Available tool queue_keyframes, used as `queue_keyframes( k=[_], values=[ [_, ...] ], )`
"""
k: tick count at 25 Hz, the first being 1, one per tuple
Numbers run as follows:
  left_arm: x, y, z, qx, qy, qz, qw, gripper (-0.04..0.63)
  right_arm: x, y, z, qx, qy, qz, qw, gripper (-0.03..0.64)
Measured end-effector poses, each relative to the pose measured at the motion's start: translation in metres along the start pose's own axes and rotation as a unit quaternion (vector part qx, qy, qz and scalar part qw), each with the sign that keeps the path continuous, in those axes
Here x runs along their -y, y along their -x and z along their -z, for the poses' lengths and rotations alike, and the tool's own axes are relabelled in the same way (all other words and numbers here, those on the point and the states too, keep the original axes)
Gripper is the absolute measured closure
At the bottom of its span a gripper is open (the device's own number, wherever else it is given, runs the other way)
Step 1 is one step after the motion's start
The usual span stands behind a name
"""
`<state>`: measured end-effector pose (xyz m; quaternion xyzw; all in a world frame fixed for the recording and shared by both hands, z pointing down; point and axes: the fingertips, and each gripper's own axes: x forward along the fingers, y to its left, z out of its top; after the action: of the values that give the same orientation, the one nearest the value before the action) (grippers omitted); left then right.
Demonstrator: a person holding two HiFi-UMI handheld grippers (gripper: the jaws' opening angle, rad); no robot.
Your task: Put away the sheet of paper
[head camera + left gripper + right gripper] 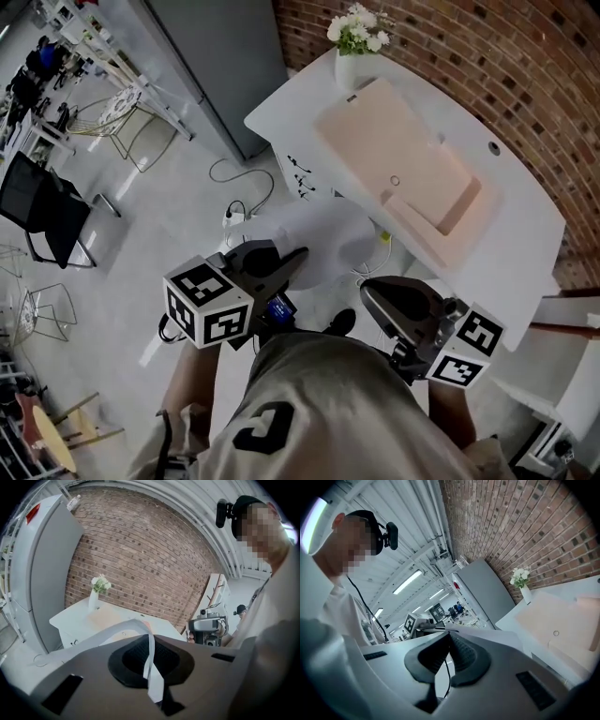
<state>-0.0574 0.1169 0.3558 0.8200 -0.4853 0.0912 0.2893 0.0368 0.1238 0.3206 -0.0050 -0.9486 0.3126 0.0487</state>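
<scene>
the sheet of paper hangs in the air in the middle of the head view, over the grey floor and just short of the white bench, touching neither. the left hand-held gripper grips it at its lower left edge; in the left gripper view the jaws are pressed together on the paper, and a strip of the sheet curls up from between the dark pads and bends away toward the bench. the right hand-held gripper pinches the sheet's lower right edge, and in the right gripper view the paper shows only as a thin line running down between the closed pads. the two grippers sit side by side at the lower centre of the head view, close in front of the person's torso. on the bench, toward the upper right, lies a pale pink flat holder with a raised pocket at its near end. a white vase of white flowers stands at the far corner, beside the brick wall. a white cable loops on the floor near the bench's left end, and a black chair stands at the left edge of the frame.
</scene>
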Motion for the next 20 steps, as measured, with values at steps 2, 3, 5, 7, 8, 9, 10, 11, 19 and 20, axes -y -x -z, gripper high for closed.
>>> queue_keyframes(
  k=[2, 3, 5, 7, 8, 9, 10, 11, 19, 20],
  values=[
    [0.005, -0.010, -0.002, -0.005, 0.000, 0.001, 1.0000, 0.581, 0.008, 0.008, -0.002, 0.000, -0.006, 0.000, 1.000, 0.594],
    [0.007, -0.016, -0.002, -0.009, -0.001, 0.002, 1.0000, 0.581, 0.012, 0.012, -0.003, 0.000, -0.008, -0.001, 1.000, 0.594],
    [0.010, -0.025, -0.005, -0.014, -0.004, 0.001, 0.9999, 0.581, 0.020, 0.017, -0.005, 0.000, -0.012, -0.005, 1.000, 0.594],
    [0.013, -0.033, -0.008, -0.018, -0.007, 0.000, 0.9998, 0.581, 0.027, 0.020, -0.006, -0.001, -0.015, -0.012, 1.000, 0.594],
    [0.015, -0.035, -0.009, -0.018, -0.009, -0.002, 0.9998, 0.581, 0.029, 0.020, -0.006, -0.003, -0.016, -0.017, 1.000, 0.594],
    [0.016, -0.036, -0.010, -0.018, -0.010, -0.005, 0.9998, 0.581, 0.030, 0.020, -0.006, -0.005, -0.015, -0.025, 1.000, 0.594],
    [0.017, -0.037, -0.012, -0.017, -0.012, -0.010, 0.9997, 0.581, 0.031, 0.018, -0.007, -0.007, -0.014, -0.035, 0.999, 0.594],
    [0.017, -0.037, -0.014, -0.016, -0.012, -0.016, 0.9997, 0.581, 0.031, 0.017, -0.009, -0.010, -0.013, -0.044, 0.999, 0.594],
    [0.010, -0.026, -0.019, -0.004, 0.002, -0.056, 0.9984, 0.581, 0.032, -0.003, -0.020, -0.037, -0.001, -0.105, 0.994, 0.594],
    [0.007, -0.025, -0.018, -0.002, 0.004, -0.061, 0.9981, 0.581, 0.030, -0.007, -0.020, -0.040, 0.002, -0.112, 0.993, 0.594]
  ],
)
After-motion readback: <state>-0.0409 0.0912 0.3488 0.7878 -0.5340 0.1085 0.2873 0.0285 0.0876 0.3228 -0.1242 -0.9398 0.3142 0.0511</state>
